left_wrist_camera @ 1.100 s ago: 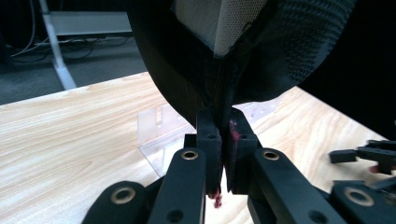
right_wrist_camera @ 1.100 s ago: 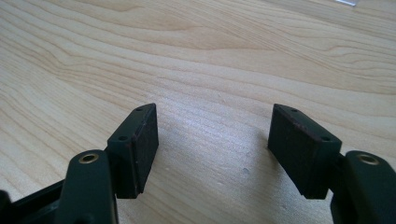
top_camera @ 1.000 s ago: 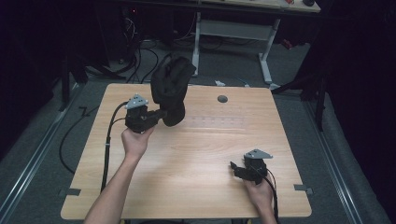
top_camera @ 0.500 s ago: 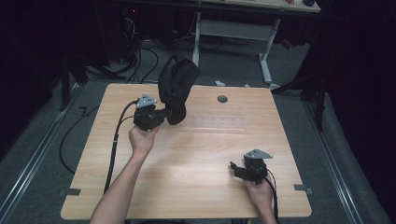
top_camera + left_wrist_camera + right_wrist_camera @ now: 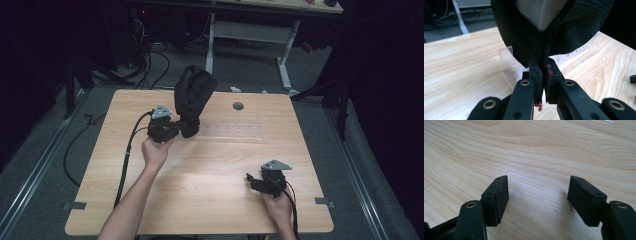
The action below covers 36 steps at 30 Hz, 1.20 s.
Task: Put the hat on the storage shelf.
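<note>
At ten o'clock on the worktop (image 5: 210, 170), a black cap (image 5: 192, 95) is pinched by the left tongs (image 5: 543, 67).
It is held upright for setting down; the right tongs (image 5: 537, 195), at five o'clock, are kept open and empty.

Black cap (image 5: 534, 30): crown cut off by the top edge of the left gripper view, above the jaws; pinched seam hidden between the pads; clear stand (image 5: 507, 63) behind the jaws mostly covered by the cap; right gripper (image 5: 537, 195): body cut off at the bottom edge; small dark object (image 5: 633, 79) right of the jaws, clipped, unidentifiable.
</note>
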Each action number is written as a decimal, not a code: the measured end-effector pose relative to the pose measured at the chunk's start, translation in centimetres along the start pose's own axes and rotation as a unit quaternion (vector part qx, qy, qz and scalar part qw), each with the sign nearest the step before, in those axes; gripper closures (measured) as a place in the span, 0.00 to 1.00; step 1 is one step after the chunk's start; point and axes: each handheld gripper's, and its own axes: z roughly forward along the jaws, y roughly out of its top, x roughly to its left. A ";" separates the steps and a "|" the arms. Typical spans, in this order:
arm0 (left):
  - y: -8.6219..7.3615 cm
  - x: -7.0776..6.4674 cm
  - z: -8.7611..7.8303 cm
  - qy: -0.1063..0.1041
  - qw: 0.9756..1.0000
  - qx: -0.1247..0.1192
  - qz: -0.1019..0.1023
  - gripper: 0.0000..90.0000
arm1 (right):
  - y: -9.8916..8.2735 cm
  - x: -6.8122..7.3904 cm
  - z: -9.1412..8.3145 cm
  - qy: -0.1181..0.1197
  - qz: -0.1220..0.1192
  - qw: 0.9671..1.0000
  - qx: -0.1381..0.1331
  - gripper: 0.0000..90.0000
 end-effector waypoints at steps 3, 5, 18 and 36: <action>-0.2 0.2 -0.1 -0.004 1.000 -0.002 -0.005 0.95 | 0.0 0.0 0.0 0.000 0.000 1.000 0.000 0.37; -0.3 0.2 -0.1 -0.006 1.000 0.000 -0.010 0.95 | 0.0 0.0 0.0 0.000 0.000 1.000 0.000 0.37; -0.4 -0.1 -0.2 -0.003 1.000 0.003 -0.007 0.80 | 0.0 0.0 0.0 0.000 0.000 1.000 0.000 0.37; -0.4 0.2 -2.1 0.010 1.000 0.004 -0.028 0.43 | 0.0 0.0 0.0 0.000 0.000 1.000 0.000 0.37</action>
